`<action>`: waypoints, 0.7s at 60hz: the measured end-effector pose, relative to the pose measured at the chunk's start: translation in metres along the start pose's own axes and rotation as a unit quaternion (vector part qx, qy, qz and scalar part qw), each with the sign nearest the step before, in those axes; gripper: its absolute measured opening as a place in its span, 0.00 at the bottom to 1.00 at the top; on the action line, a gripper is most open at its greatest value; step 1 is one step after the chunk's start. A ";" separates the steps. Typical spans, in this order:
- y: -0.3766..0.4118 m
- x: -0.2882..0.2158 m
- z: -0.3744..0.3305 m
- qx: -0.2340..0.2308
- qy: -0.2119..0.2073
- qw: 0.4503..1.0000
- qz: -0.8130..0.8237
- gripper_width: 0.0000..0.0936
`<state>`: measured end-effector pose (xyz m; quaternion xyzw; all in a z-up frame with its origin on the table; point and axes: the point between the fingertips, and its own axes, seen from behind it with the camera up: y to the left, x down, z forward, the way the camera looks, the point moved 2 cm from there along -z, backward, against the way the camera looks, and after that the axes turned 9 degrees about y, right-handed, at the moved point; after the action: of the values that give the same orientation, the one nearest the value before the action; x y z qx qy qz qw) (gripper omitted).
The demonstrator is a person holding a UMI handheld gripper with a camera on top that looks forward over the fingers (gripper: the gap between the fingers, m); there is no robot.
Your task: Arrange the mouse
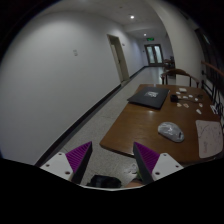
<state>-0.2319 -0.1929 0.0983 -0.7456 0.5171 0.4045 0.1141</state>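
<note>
A grey mouse (171, 130) lies on the brown wooden table (140, 125), ahead and to the right of my gripper (113, 159). The fingers stand wide apart with the purple pads (80, 156) facing each other and nothing between them. The gripper hangs off the table's near left corner, over the grey floor (95, 125). A white mat or sheet (208, 138) lies to the right of the mouse.
A closed dark laptop (150, 97) lies farther back on the table. Small items (188, 96) and papers sit at the far right. A chair (178, 75) stands beyond the table. A long corridor with white walls and a door (119, 58) runs ahead.
</note>
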 end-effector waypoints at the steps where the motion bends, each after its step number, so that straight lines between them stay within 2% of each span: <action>1: -0.002 0.000 0.000 0.001 0.000 1.000 -0.002 0.90; 15: -0.031 0.006 -0.006 0.032 0.003 0.999 -0.010 0.90; 35: -0.189 0.016 0.014 0.166 0.019 0.985 -0.036 0.90; 42: -0.226 0.016 0.031 0.184 0.024 0.982 -0.029 0.91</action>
<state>-0.0494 -0.0866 0.0109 -0.7361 0.5638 0.2805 0.2483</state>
